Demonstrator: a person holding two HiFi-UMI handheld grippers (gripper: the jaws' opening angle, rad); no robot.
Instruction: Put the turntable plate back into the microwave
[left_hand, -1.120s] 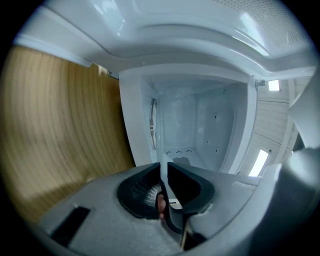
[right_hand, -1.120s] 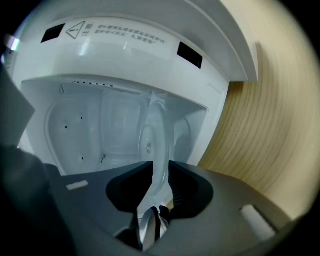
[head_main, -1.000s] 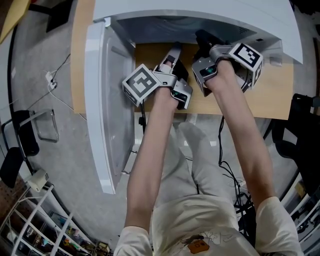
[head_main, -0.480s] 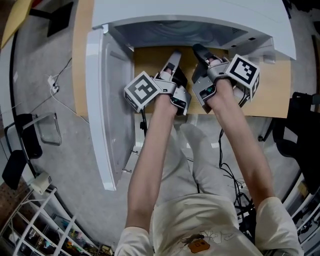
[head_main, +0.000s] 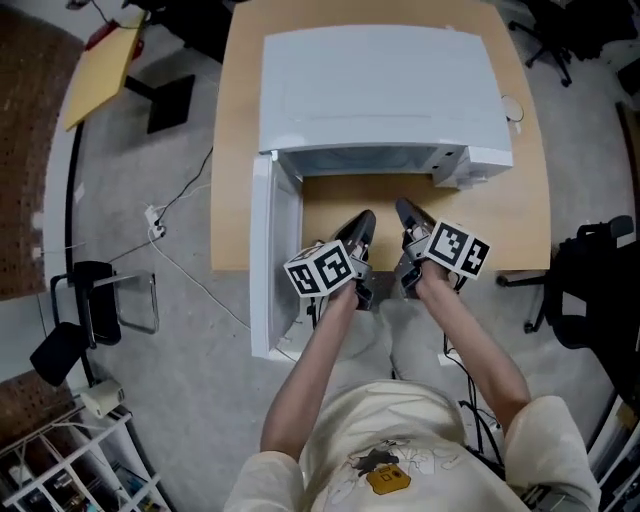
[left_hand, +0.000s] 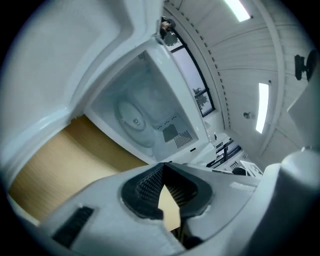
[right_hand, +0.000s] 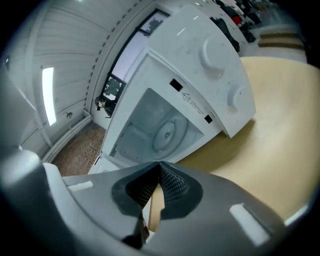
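In the head view, the microwave (head_main: 380, 90) is standing on the wooden table (head_main: 520, 200), and its door (head_main: 272, 260) is hanging open to the left. The left gripper (head_main: 362, 228) and the right gripper (head_main: 405, 212) are hovering side by side in front of the opening. The oven's roof is covering the cavity here, so the plate is not showing.

In the left gripper view, the jaws are meeting at their tips with nothing between them. Beyond them, the turntable plate (left_hand: 131, 120) is lying flat on the cavity floor.

In the right gripper view, the jaws are clenched too, and empty. The plate is sitting in the middle of the cavity. The placing seems done, I think; probably only the door is waiting to be closed. Whether the plate is sitting properly on its hub is too small and pale to tell.
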